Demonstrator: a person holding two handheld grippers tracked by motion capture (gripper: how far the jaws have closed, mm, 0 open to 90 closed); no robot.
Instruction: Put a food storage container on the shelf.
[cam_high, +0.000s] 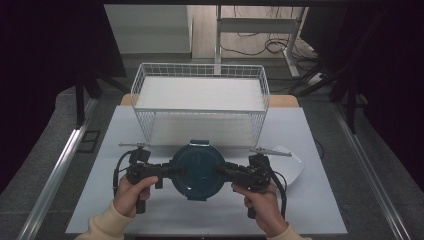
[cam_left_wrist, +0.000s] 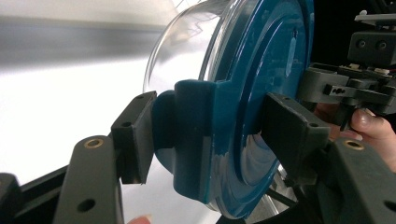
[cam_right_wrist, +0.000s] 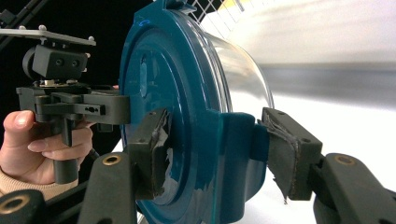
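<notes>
— Well, largest first: grey table (cam_high: 165, 210), white wire basket (cam_high: 200, 102) at the far side, white dish (cam_high: 292, 167) off to the right. And the round container (cam_high: 198, 170) with the blue lid (cam_left_wrist: 261, 84)?

— Held between both claws, at mid-table, just in front of the basket. Cannot tell from above whether resting or lifted.

— Handling?

— Probably light and stiff; clear glassy body (cam_right_wrist: 243, 60), so likely smooth, slippery and breakable if dropped. Best taken at the lid's side latches (cam_left_wrist: 196, 135), not the clear wall.

— Claws?

— Left claw (cam_left_wrist: 205, 135) clamped on the left latch, pads on both faces. Right claw (cam_right_wrist: 215, 149) clamped on the opposite latch, its padding frayed. Even squeeze from both sides probably needed, or risk of tipping
</notes>
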